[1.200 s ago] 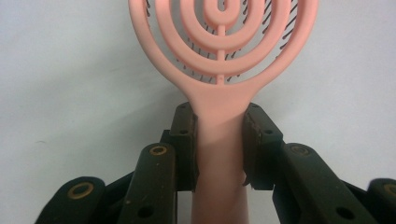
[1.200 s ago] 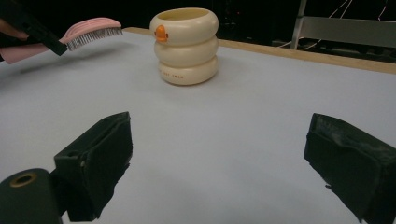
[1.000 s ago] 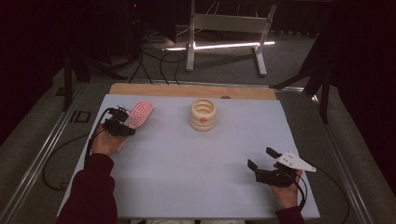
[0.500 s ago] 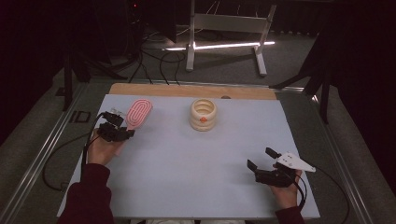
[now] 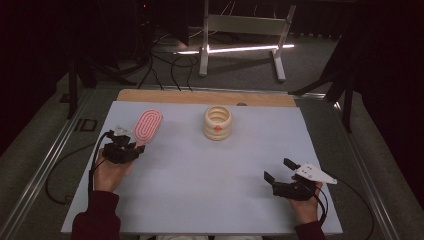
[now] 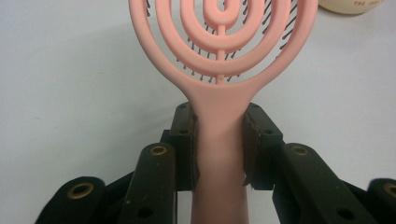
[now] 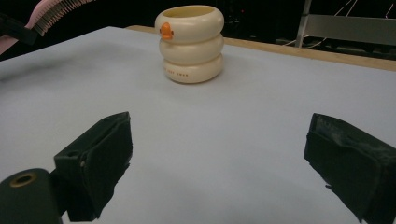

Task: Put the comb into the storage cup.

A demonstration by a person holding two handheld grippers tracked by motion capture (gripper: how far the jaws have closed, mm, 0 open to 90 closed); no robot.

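A pink hairbrush with a ringed open head lies at the table's far left, bristles down. My left gripper is shut on its handle. In the left gripper view both jaws press the handle's sides, with the left gripper just below the head of the hairbrush. A cream ribbed cup with an orange mark stands upright at the far middle. My right gripper rests near the front right, open and holding nothing. In its own view the right gripper faces the cup, and the brush shows at the top left.
The table's pale blue mat is bare between the two grippers. A wooden strip runs along its far edge. Beyond it, a metal stand and cables lie on the floor.
My left gripper has drawn back a little toward the person's side, still holding the brush handle. The right gripper and the cup have stayed put.
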